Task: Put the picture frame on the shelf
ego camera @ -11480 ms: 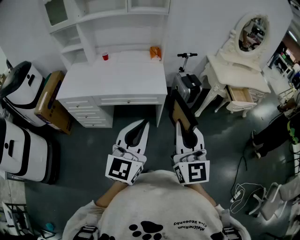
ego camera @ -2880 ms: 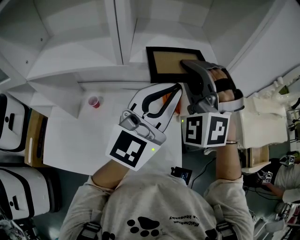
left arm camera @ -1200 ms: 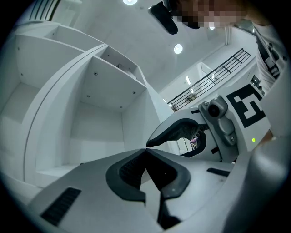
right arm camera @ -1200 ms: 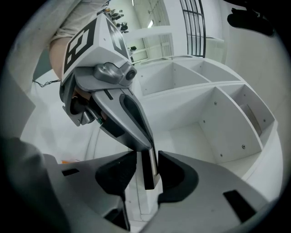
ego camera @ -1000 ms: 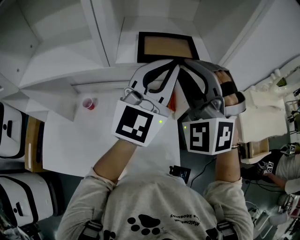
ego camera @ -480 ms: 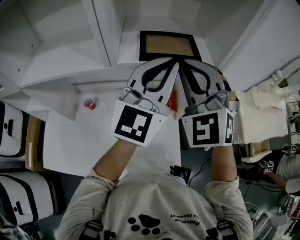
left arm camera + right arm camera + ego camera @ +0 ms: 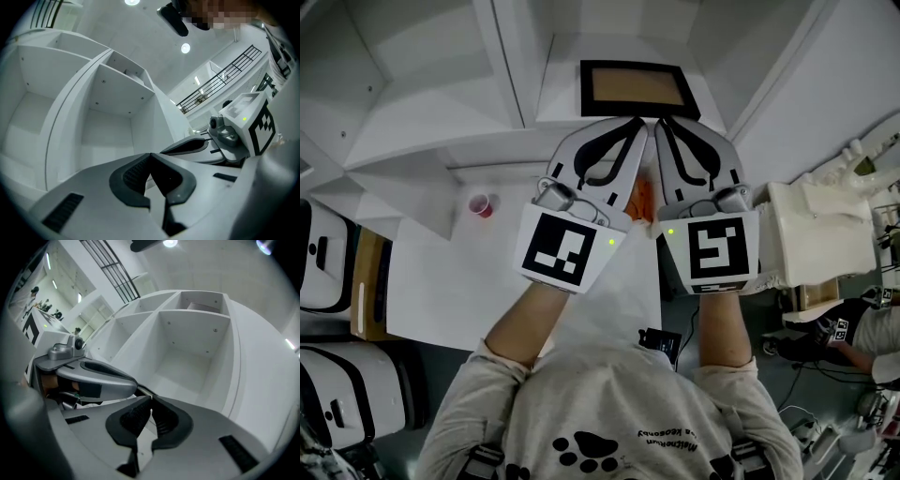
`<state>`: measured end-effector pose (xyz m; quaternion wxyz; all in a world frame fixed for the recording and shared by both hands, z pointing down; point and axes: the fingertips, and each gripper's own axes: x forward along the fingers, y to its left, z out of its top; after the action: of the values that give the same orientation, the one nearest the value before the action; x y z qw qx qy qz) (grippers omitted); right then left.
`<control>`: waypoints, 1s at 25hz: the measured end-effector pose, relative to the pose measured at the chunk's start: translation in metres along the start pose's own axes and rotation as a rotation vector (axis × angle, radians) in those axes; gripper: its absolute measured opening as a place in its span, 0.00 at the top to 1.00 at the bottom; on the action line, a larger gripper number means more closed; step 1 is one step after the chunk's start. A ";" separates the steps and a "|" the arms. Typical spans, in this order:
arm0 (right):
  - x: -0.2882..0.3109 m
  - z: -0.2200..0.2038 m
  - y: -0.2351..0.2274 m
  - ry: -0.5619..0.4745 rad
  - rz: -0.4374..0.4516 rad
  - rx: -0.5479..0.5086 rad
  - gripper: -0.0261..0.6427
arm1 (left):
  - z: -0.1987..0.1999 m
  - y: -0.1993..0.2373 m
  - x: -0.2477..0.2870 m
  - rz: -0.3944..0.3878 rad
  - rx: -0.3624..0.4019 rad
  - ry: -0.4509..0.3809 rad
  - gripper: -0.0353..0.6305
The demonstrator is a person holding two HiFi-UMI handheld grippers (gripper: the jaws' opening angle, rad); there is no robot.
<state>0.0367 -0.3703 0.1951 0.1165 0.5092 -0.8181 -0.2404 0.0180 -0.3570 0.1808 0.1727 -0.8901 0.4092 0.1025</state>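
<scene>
1. The picture frame point(image 7: 632, 87) rests on the shelf point(image 7: 561, 94), in the bay to the right of the shelf's upright divider. Nothing grips it.
2. Its long axis runs side to side, along the shelf's front edge, and its brown panel faces the head view. I cannot tell whether it lies flat or leans on the shelf's back wall.
3. The left gripper point(image 7: 636, 125) has its jaws clenched together with nothing between them. Its tips are just in front of the shelf's edge.
4. The right gripper point(image 7: 662, 125) sits close beside it and is also clenched on nothing.
5. The frame will likely handle as light and stiff. The dark border is the firm part, while the panel is thin and perhaps glazed, so fragile.
6. Any re-grip would best pinch the border at the middle of a long side — never the panel, and gently, since a smooth border may slip.
7. The red cup point(image 7: 483, 204) stands on the tabletop point(image 7: 459, 281) below the shelf, well to its left.
</scene>
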 end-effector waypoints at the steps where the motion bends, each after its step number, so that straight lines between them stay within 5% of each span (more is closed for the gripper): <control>1: -0.004 0.001 0.001 -0.015 -0.007 0.022 0.90 | 0.001 -0.001 -0.004 0.005 -0.002 0.003 0.92; 12: -0.051 0.010 0.015 -0.132 -0.046 0.194 0.91 | 0.008 -0.027 -0.044 0.037 -0.028 0.034 0.92; 25: -0.112 -0.005 0.041 -0.182 -0.074 0.220 0.91 | -0.008 -0.069 -0.083 0.077 -0.056 0.072 0.92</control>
<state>0.0576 -0.2569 0.2264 -0.0236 0.5250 -0.8273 -0.1983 0.0178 -0.2610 0.2303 0.1287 -0.8812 0.4462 0.0883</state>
